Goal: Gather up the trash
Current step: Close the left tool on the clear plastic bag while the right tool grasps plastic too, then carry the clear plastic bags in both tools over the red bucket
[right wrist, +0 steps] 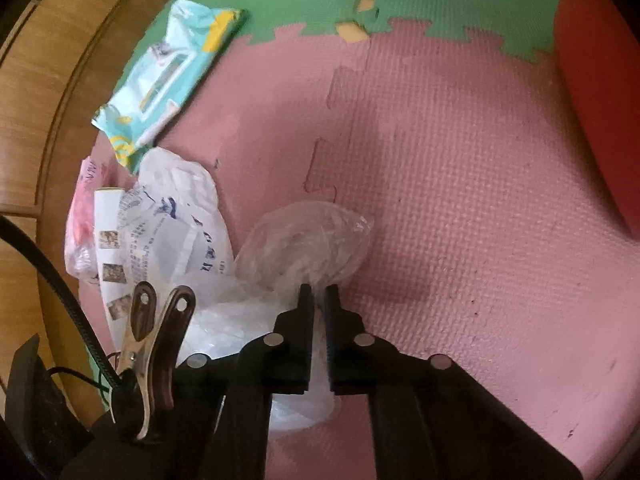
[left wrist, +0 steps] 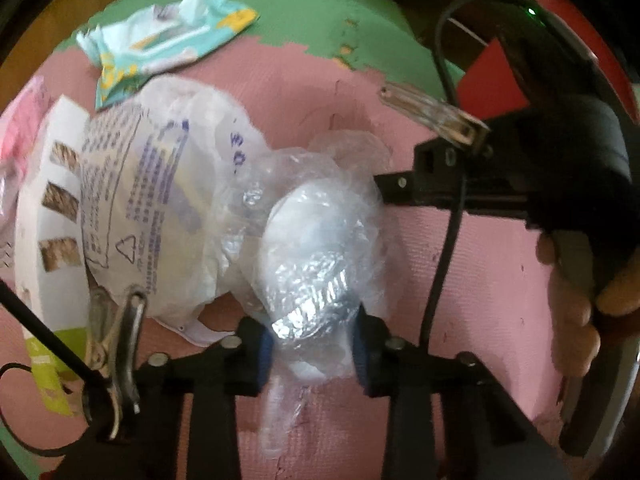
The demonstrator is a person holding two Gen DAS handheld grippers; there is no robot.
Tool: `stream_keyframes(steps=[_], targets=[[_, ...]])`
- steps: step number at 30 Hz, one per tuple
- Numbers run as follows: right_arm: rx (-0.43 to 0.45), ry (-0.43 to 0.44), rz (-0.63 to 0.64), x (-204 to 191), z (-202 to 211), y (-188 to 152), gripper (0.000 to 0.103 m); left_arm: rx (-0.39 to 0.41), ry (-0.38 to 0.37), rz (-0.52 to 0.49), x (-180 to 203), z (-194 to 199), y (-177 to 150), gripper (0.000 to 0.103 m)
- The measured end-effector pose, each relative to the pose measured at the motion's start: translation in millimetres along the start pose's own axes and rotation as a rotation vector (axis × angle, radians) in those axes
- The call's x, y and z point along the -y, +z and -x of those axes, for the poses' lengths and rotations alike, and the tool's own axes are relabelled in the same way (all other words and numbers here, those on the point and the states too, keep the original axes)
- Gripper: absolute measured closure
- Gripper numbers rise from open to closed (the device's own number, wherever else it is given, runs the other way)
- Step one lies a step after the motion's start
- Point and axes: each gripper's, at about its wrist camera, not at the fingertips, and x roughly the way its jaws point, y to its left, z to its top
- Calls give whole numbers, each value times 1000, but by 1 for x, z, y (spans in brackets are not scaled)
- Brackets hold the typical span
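The crumpled clear plastic film bag (left wrist: 316, 248) lies in the middle of the left wrist view on the pink foam floor mat (left wrist: 480, 280), its lower end running down between the two blue-padded fingers. The left gripper (left wrist: 314, 346) has its pads pressed against that wad from both sides, so it is pinching the clear plastic. In the right wrist view the same clear film (right wrist: 308, 240) sits just above centre, and the right gripper (right wrist: 318, 300) has its fingers drawn nearly together on a thin fold of it, a sliver of white plastic showing in the narrow gap between them. Both grippers therefore hold the same piece.

To the left of it, touching or overlapping, lies a white plastic bag with blue printed text (left wrist: 152, 184), then a white card with brown picture squares (left wrist: 52, 200) and a pink wrapper (left wrist: 16, 128) at the left edge. A teal and yellow wet-wipe packet (left wrist: 160, 40) rests at the upper left, across the seam with the green mat (left wrist: 320, 8). A person's hand (left wrist: 572, 312) grips the other tool's handle at the right.

The film looks very light, limp and slippery; it should compress to almost nothing and may slide out of a loose pinch or trail a tail. A bunched, thick part seems the safer place to hold than a single layer at the edge. Being soft, it risks no damage, but the printed bag beside it may drag along.
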Motion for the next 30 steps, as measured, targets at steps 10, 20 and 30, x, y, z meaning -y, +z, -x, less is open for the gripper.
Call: stream_keyframes(steps=[10, 20, 30], targets=[[146, 114, -7, -8, 57, -17, 101, 101, -49, -10, 15, 50, -17, 87], [357, 158, 69, -34, 125, -38, 101, 259, -88, -17, 37, 116, -17, 87], [621, 223, 125, -37, 207, -61, 101, 387, -134, -38, 57, 173, 3, 88]])
